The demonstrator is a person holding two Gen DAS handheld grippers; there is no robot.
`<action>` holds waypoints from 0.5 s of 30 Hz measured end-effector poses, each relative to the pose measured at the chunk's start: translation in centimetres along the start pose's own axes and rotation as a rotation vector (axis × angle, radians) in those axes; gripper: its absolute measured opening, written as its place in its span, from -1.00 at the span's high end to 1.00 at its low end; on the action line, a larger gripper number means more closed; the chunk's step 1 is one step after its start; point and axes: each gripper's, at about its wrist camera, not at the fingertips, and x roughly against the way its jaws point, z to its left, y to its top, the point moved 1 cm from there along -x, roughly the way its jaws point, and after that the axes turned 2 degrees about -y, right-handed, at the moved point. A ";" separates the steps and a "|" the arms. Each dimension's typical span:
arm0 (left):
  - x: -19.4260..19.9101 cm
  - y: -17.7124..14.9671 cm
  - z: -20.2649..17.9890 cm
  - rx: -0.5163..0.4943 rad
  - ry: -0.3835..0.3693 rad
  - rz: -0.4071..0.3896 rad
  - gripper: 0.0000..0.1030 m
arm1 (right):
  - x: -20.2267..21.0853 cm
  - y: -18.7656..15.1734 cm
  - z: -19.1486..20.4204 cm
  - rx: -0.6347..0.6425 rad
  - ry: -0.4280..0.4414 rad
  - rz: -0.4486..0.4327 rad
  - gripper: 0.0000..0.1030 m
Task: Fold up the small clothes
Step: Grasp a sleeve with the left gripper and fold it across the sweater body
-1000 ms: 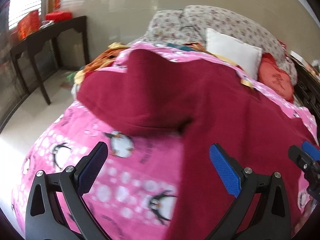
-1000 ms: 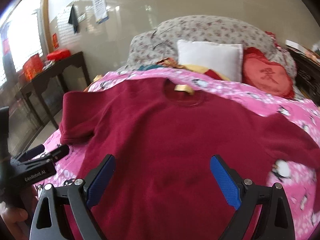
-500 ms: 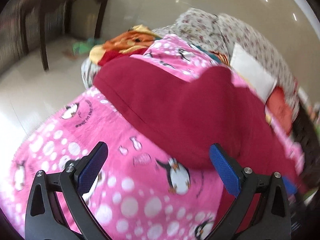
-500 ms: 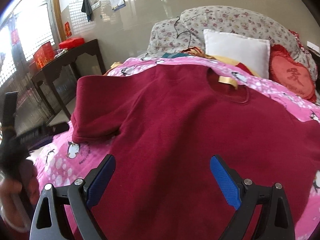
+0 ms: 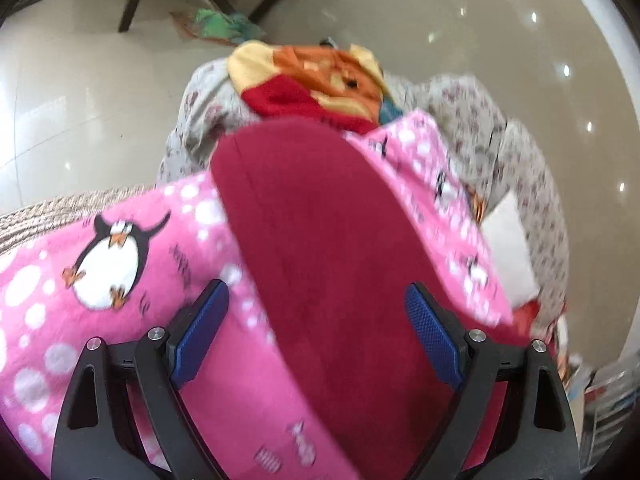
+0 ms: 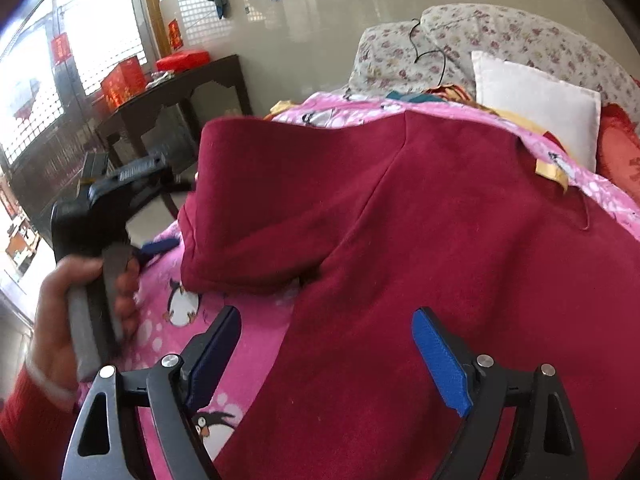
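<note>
The dark red top (image 6: 420, 240) lies spread flat on the pink penguin blanket (image 6: 176, 328) covering the bed, its sleeve (image 5: 320, 240) reaching forward between the blue pads of the left gripper (image 5: 316, 332), whose jaws stand wide and empty. The right gripper (image 6: 326, 360), also spread wide and holding nothing, hovers over the top's body, with the sleeve ahead to its left

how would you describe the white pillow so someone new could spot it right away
Start at the pink penguin blanket under the dark red sweater and look to its far end, where a floral quilt is heaped. The white pillow leans against that quilt, beside a red cushion. It is the only plain white thing there, with no pattern.
</note>
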 end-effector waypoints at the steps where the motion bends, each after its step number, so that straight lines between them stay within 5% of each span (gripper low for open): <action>1: -0.2 0.2 -0.2 -0.008 -0.002 0.003 -0.74 | -0.1 0.0 0.0 0.002 -0.003 0.002 -0.66; 2: -0.6 0.5 -0.4 -0.019 -0.006 0.011 -0.66 | -0.1 0.0 -0.1 0.001 -0.004 0.003 -0.65; 4: -1.8 0.8 -0.8 -0.051 0.011 0.039 0.08 | 0.3 0.1 -0.5 -0.017 0.002 -0.003 -0.64; 7: -2.0 1.3 -0.9 -0.100 0.010 0.035 0.75 | 1.7 0.2 -1.1 -0.033 0.003 -0.018 -0.64; 15: 8.7 3.0 -6.3 -0.239 -0.102 -0.125 0.82 | 6.7 -0.5 -4.5 -0.088 -0.015 -0.078 -0.64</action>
